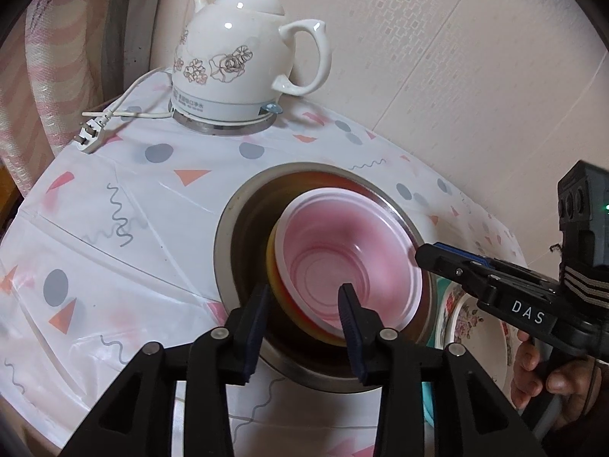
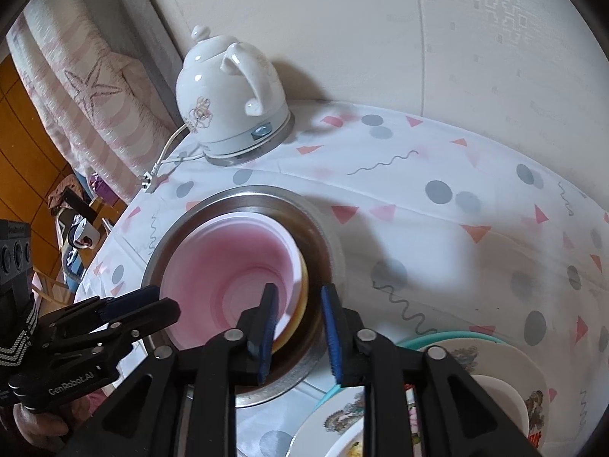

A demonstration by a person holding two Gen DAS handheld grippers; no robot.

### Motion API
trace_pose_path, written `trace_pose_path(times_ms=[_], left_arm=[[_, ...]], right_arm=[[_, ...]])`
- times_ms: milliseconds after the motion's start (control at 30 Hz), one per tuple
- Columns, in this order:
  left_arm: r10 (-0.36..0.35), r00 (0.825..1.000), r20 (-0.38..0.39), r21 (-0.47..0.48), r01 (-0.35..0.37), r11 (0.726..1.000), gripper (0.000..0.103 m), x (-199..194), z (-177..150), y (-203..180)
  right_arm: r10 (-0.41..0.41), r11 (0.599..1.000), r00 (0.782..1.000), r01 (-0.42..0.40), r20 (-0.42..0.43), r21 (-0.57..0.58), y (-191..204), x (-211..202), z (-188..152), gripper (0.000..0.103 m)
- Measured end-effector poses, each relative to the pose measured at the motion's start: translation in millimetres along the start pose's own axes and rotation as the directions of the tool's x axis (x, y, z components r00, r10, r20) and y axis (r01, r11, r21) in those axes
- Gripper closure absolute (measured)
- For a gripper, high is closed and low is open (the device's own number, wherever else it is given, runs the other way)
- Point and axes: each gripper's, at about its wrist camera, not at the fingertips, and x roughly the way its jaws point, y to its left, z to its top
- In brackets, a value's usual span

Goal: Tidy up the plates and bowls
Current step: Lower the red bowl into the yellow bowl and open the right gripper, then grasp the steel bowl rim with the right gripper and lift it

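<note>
A pink plastic bowl (image 1: 350,262) sits nested on a yellow bowl (image 1: 275,278) inside a wide stainless steel basin (image 1: 228,228) on a table covered with a white cloth (image 1: 114,228) printed with grey dots and pink triangles. The left gripper (image 1: 304,304) hovers at the near rim of the stack, its fingers parted with the rims of the pink and yellow bowls between them; the pads do not seem to press on the plastic, though the angle makes that hard to judge. The right gripper (image 2: 298,304) stands over the opposite side, its fingers also apart, straddling the edge of the stacked bowls and the basin's inner wall without clamping either. Just beside the basin, under the right gripper, lies a pile of flower-patterned plates (image 2: 475,354) on a teal plate (image 2: 418,341). At the back of the table a white ceramic electric kettle (image 1: 236,64) stands on its base, its plug (image 1: 89,135) lying loose on the cloth
</note>
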Motion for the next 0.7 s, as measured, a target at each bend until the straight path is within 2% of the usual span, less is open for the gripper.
trace_pose_path(times_ms=[200, 400, 500, 700], left_arm=[[-0.002, 0.999, 0.044, -0.026, 0.003, 1.0, 0.055, -14, 3, 9], [0.057, 0.997, 0.056, -0.123, -0.05, 0.991, 0.055, -21, 7, 47], [0.08, 0.996, 0.048, -0.148, -0.072, 0.986, 0.056, -22, 6, 60], [0.054, 0.998, 0.018, -0.103, -0.052, 0.993, 0.06, -11, 7, 54]], right_arm=[[0.006, 0.998, 1.0, -0.007, 0.005, 0.058, -17, -2, 1, 0.074], [0.037, 0.993, 0.999, -0.034, -0.023, 0.111, -32, 9, 4, 0.074], [0.025, 0.994, 0.999, -0.021, -0.035, 0.109, -32, 14, 6, 0.074], [0.04, 0.996, 0.997, -0.034, -0.072, 0.086, -29, 28, 9, 0.074]])
